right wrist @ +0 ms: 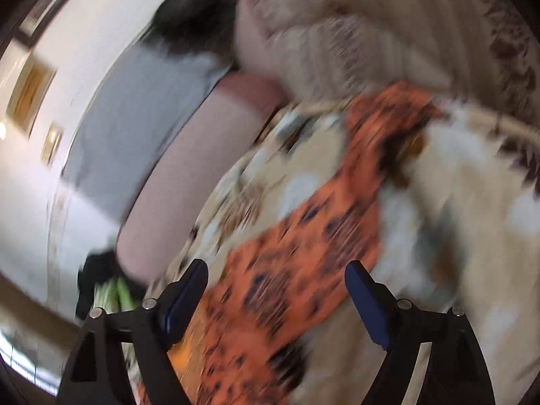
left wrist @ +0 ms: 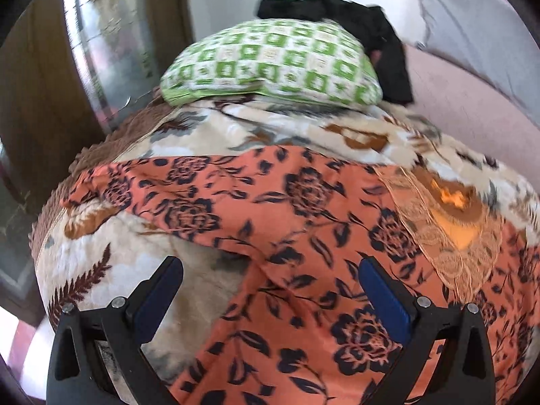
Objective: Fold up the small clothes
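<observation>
Orange floral garment (left wrist: 297, 222) flat on the blanket (left wrist: 111, 253), beneath spread, empty left gripper (left wrist: 270, 283) and right gripper (right wrist: 275, 290).

Bright daylight, heavy motion blur in right wrist view, fisheye bending with dark edges.

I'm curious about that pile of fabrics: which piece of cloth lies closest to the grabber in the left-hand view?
The orange cloth with dark flowers; it spreads right up between the open left gripper. The green checked pillow and black garment lie far behind.
</observation>
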{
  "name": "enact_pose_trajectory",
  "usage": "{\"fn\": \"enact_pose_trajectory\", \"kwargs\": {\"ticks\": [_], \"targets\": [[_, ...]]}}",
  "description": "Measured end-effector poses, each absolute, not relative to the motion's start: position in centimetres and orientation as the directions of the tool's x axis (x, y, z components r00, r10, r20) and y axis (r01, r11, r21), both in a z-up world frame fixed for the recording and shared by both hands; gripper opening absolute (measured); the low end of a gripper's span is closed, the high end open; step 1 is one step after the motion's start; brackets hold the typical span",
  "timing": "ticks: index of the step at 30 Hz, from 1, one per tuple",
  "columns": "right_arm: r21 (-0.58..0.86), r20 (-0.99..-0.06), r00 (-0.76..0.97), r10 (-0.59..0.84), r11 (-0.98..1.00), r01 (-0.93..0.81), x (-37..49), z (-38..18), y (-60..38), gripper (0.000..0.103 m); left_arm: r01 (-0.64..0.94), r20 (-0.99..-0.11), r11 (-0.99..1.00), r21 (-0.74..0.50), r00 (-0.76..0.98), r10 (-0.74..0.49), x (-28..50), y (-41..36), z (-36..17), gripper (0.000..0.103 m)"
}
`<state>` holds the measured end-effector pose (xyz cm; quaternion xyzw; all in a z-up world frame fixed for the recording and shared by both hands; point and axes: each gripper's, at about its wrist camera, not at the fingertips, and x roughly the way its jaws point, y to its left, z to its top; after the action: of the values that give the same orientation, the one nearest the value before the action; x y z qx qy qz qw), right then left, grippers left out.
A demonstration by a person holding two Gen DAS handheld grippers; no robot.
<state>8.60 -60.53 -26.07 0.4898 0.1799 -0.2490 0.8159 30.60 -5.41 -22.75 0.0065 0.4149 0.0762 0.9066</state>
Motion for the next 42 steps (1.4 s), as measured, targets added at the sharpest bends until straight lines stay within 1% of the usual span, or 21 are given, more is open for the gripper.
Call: {"fn": "enact_pose_trajectory", "kwargs": {"ticks": [3,5,6,7,8,9,11,14,16,20,22,24,28,30,33,34,36,37,38,40,42], "targets": [[0.732,-0.549,0.795,-0.257,0.311,0.606,8.0,-26.9,-66.1,0.074,-0.075,-0.754,0.990,0.120,0.642,0.140,30.4,-7.7,-23.5,0.103],[0.732,-0.577,0.776,-0.254,0.260,0.629,8.7,-27.6,-68.5,0.061,-0.048,-0.743,0.984,0.172,0.650,0.162,30.3,-9.0,-24.1,0.103],[0.747,-0.576,0.779,-0.247,0.227,0.625,9.2,-28.5,-70.0,0.058,-0.040,-0.738,0.981,0.189,0.653,0.169,30.2,-9.5,-24.2,0.103],[0.759,-0.580,0.781,-0.232,0.197,0.621,9.9,-29.4,-71.4,0.049,-0.033,-0.734,0.979,0.203,0.656,0.175,30.2,-9.8,-24.3,0.103],[0.747,-0.604,0.764,-0.227,0.173,0.642,10.3,-30.0,-72.6,0.034,-0.029,-0.730,0.977,0.210,0.661,0.177,30.2,-10.0,-24.4,0.103],[0.727,-0.630,0.740,-0.233,0.156,0.669,10.9,-30.7,-73.3,0.030,-0.028,-0.726,0.977,0.212,0.665,0.176,30.3,-10.1,-24.3,0.103],[0.710,-0.649,0.715,-0.259,0.129,0.692,11.4,-31.7,-74.3,0.009,-0.035,-0.720,0.978,0.204,0.672,0.175,30.4,-10.0,-24.1,0.103],[0.712,-0.614,0.719,-0.325,0.165,0.683,11.6,-30.6,-74.5,0.006,-0.058,-0.718,0.982,0.177,0.675,0.170,30.5,-9.4,-23.6,0.103],[0.727,-0.557,0.760,-0.335,0.245,0.642,12.0,-28.1,-73.4,0.005,-0.073,-0.717,0.985,0.157,0.678,0.164,30.5,-8.7,-23.1,0.103],[0.734,-0.415,0.874,-0.254,0.474,0.487,15.2,-20.8,-67.6,0.005,-0.117,-0.716,0.985,0.125,0.677,0.171,30.4,-6.1,-22.3,0.103],[0.711,-0.378,0.907,-0.184,0.570,0.412,17.1,-17.8,-63.5,0.005,-0.158,-0.718,0.982,0.107,0.671,0.186,30.4,-3.9,-22.0,0.103],[0.678,-0.353,0.933,-0.072,0.667,0.309,20.1,-15.2,-57.5,0.005,-0.215,-0.727,0.972,0.091,0.653,0.213,30.7,-1.1,-21.8,0.103],[0.642,-0.368,0.918,0.146,0.755,0.138,25.6,-14.3,-45.0,0.006,-0.332,-0.747,0.942,0.045,0.616,0.252,31.1,4.2,-21.8,0.103],[0.642,-0.406,0.879,0.251,0.762,0.079,28.7,-15.8,-38.9,0.006,-0.377,-0.746,0.926,0.028,0.609,0.271,31.1,6.2,-21.7,0.103],[0.666,-0.482,0.803,0.349,0.742,0.078,33.0,-19.9,-31.4,0.007,-0.423,-0.734,0.905,0.035,0.604,0.311,31.1,8.2,-21.3,0.103],[0.667,-0.511,0.776,0.370,0.740,0.087,34.6,-21.7,-29.8,0.012,-0.428,-0.731,0.903,0.033,0.606,0.314,31.2,8.6,-21.2,0.103],[0.661,-0.581,0.696,0.422,0.743,0.101,36.2,-25.2,-25.9,0.046,-0.435,-0.726,0.900,0.024,0.612,0.315,31.2,9.1,-20.9,0.103],[0.679,-0.604,0.643,0.471,0.726,0.107,37.2,-27.1,-24.4,0.076,-0.431,-0.727,0.902,0.015,0.615,0.306,31.3,9.2,-20.8,0.103],[0.707,-0.597,0.620,0.510,0.700,0.105,36.9,-28.2,-23.2,0.079,-0.425,-0.730,0.905,0.007,0.616,0.295,31.4,9.2,-20.7,0.103],[0.746,-0.578,0.583,0.571,0.659,0.093,36.1,-29.9,-21.5,0.079,-0.415,-0.735,0.910,-0.005,0.618,0.278,31.6,9.1,-20.6,0.103],[0.748,-0.559,0.570,0.602,0.663,0.032,35.1,-29.3,-21.3,0.079,-0.404,-0.738,0.915,-0.019,0.623,0.260,31.9,8.6,-20.5,0.103]]}}
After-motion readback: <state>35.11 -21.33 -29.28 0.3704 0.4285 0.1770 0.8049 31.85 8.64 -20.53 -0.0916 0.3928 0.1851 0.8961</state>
